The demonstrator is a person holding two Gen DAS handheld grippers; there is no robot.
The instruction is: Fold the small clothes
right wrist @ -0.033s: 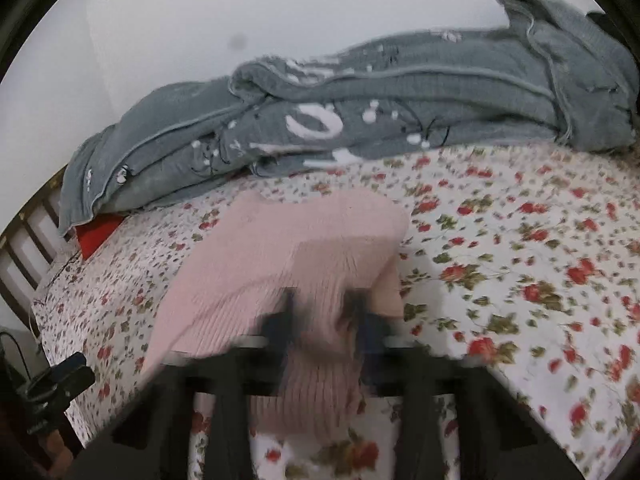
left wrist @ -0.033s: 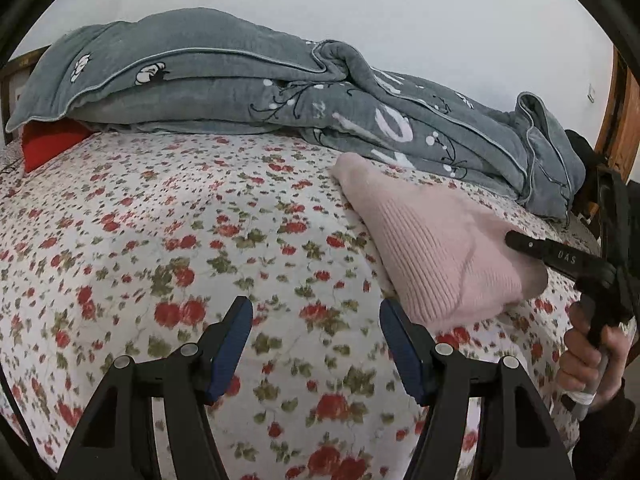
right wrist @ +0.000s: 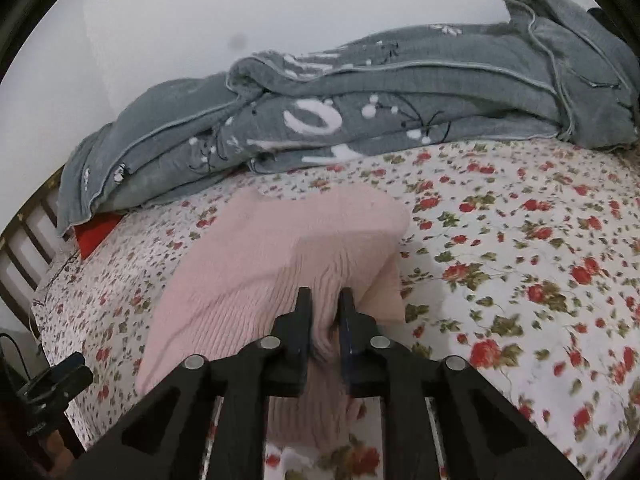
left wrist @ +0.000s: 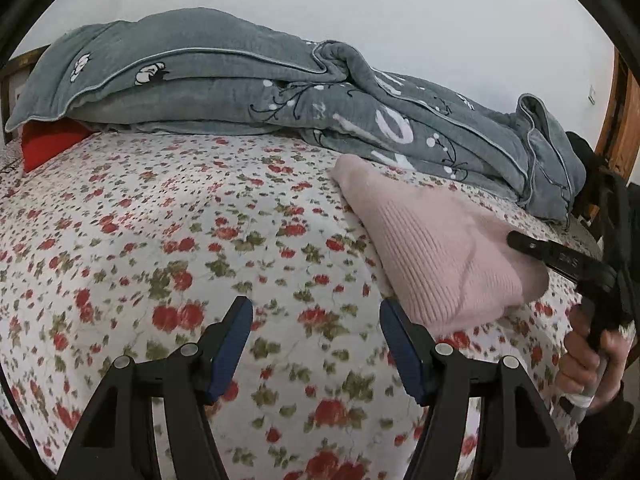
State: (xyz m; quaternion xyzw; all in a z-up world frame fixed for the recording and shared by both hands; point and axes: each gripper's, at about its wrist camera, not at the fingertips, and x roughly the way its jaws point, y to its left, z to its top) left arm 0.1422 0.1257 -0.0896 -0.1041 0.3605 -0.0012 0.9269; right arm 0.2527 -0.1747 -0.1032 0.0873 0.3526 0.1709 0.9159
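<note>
No displacement is detectable against the earlier frames: both grippers and the garment occupy the same positions; only the motion blur on the right wrist view has cleared.

Left gripper (left wrist: pixel 316 344): fingers spread wide, nothing between them; it hovers over the bare floral bedsheet (left wrist: pixel 168 240); its right blue pad sits just beside the near corner of the pink knitted garment (left wrist: pixel 436 256), contact not determinable.

Right gripper (right wrist: pixel 325 320): fingers pressed close together, pinching a bunched ridge of the pink knitted garment (right wrist: pixel 280 256) at its near edge; the pinched edge is raised off the sheet and the fabric slopes down away from the fingers; a lighter, smooth pink layer shows at the right side under the ribbed layer.

In the left wrist view the right gripper's black finger reaches over the garment's right end, and the person's right hand (left wrist: pixel 596 364) grips its handle at the frame edge.

The garment lies on the bedsheet (right wrist: pixel 520 248), near the front edge of the bed; beyond it, a crumpled grey blanket (left wrist: pixel 240 88) runs along the white wall (left wrist: pixel 400 0); a red item (left wrist: pixel 52 140) shows beneath the blanket's left end; wooden slats of the bed frame (right wrist: pixel 28 248) appear at far left in the right wrist view.
</note>
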